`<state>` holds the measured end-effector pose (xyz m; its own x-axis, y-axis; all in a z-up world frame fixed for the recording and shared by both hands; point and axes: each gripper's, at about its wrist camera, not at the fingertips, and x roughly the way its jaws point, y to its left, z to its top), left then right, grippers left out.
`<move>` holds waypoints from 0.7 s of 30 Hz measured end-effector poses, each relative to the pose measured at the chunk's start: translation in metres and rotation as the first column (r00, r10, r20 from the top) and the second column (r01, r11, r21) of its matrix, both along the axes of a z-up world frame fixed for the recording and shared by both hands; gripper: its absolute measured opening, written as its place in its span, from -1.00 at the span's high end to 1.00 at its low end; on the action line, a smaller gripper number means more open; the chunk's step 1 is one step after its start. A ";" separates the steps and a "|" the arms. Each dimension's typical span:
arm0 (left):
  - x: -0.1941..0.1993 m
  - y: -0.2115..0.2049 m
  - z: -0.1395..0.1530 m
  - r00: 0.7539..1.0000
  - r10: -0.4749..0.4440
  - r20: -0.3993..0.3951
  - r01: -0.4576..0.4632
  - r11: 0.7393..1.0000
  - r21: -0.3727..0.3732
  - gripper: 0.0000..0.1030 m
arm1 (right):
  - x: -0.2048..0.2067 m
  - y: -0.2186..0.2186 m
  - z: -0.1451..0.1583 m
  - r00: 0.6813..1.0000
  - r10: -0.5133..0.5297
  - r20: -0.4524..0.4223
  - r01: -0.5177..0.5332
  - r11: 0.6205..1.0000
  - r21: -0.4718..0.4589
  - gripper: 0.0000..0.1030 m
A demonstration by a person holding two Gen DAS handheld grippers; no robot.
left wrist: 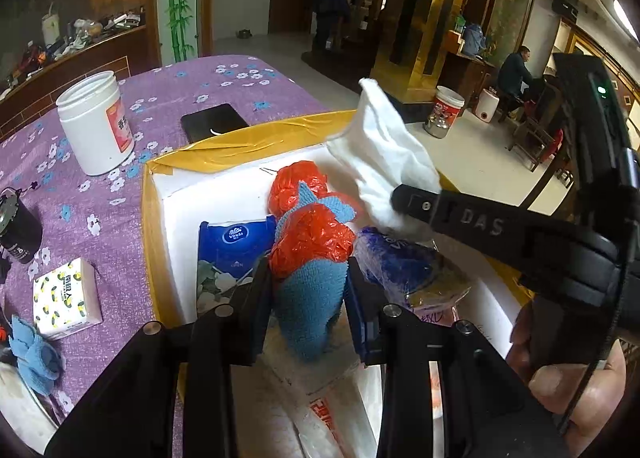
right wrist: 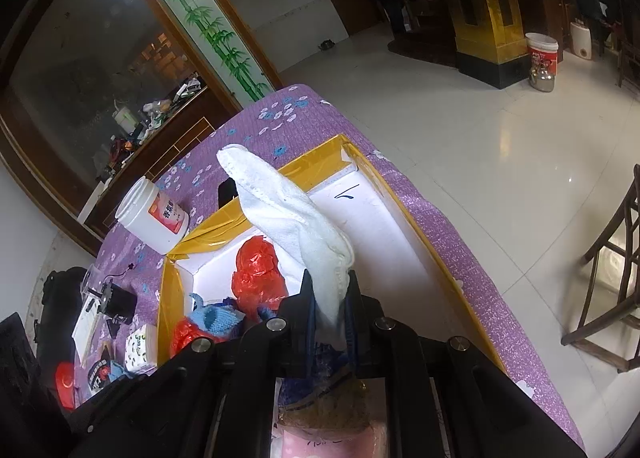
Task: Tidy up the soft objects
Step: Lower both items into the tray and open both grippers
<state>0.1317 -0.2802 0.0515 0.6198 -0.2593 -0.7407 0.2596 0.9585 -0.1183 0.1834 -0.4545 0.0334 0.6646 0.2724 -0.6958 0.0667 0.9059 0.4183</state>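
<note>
Purple flowered tablecloth [left wrist: 168, 98] lies under your white box [left wrist: 180, 210], where a blue pack [left wrist: 236, 246] reads "Vinda". Your left gripper [left wrist: 310, 278] pinches a blue cloth [left wrist: 310, 306] with an orange bag [left wrist: 308, 242]; your right gripper [right wrist: 330, 290], marked "DAS", pinches a white cloth [right wrist: 288, 214].

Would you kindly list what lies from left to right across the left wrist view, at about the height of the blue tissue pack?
Black cylinder → patterned tissue box → blue tissue pack → red plastic bag with blue cloth → white cloth.
</note>
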 end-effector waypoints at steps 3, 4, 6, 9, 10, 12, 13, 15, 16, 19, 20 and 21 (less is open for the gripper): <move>0.001 -0.001 -0.001 1.000 -0.002 -0.002 0.002 1.000 0.006 0.41 | 0.004 0.001 -0.004 1.000 -0.005 -0.012 0.005 1.000 0.000 0.75; 0.001 -0.002 -0.001 1.000 -0.005 -0.003 0.005 1.000 0.009 0.41 | 0.005 0.001 -0.005 1.000 -0.005 -0.014 0.005 1.000 0.000 0.75; 0.002 -0.003 -0.002 1.000 -0.010 -0.008 0.010 1.000 0.009 0.41 | 0.007 0.001 -0.007 1.000 -0.007 -0.018 0.007 1.000 -0.001 0.75; 0.004 -0.003 -0.002 1.000 -0.012 -0.016 0.012 1.000 0.009 0.41 | 0.010 0.003 -0.009 1.000 -0.005 -0.026 0.005 1.000 -0.004 0.74; 0.005 -0.004 -0.003 1.000 -0.011 -0.018 0.012 1.000 0.009 0.41 | 0.011 0.003 -0.010 1.000 -0.005 -0.030 0.005 1.000 -0.004 0.74; 0.005 -0.004 -0.003 1.000 -0.011 -0.021 0.011 1.000 0.010 0.41 | 0.012 0.002 -0.010 0.999 -0.006 -0.033 0.006 1.000 -0.004 0.70; 0.005 -0.004 -0.003 1.000 -0.009 -0.020 0.009 1.000 0.012 0.41 | 0.012 0.002 -0.010 0.999 -0.007 -0.034 0.007 1.000 -0.003 0.68; 0.005 -0.004 -0.003 1.000 -0.008 -0.016 0.009 1.000 0.012 0.40 | 0.012 0.000 -0.010 0.999 -0.011 -0.036 0.011 1.000 0.000 0.64; 0.005 -0.004 -0.003 1.000 -0.009 -0.017 0.009 1.000 0.015 0.40 | 0.012 0.000 -0.010 0.999 -0.013 -0.036 0.013 1.000 0.003 0.62; 0.006 -0.005 -0.004 1.000 -0.008 -0.027 0.008 1.000 0.020 0.36 | 0.012 0.000 -0.010 0.999 -0.011 -0.034 0.011 1.000 0.002 0.57; 0.006 -0.004 -0.005 1.000 -0.007 -0.030 0.008 1.000 0.019 0.30 | 0.011 0.001 -0.009 0.999 -0.007 -0.031 0.007 1.000 0.002 0.52; 0.007 -0.004 -0.005 0.999 -0.006 -0.032 0.007 1.000 0.016 0.26 | 0.011 0.001 -0.008 1.000 -0.007 -0.030 0.007 1.000 0.000 0.44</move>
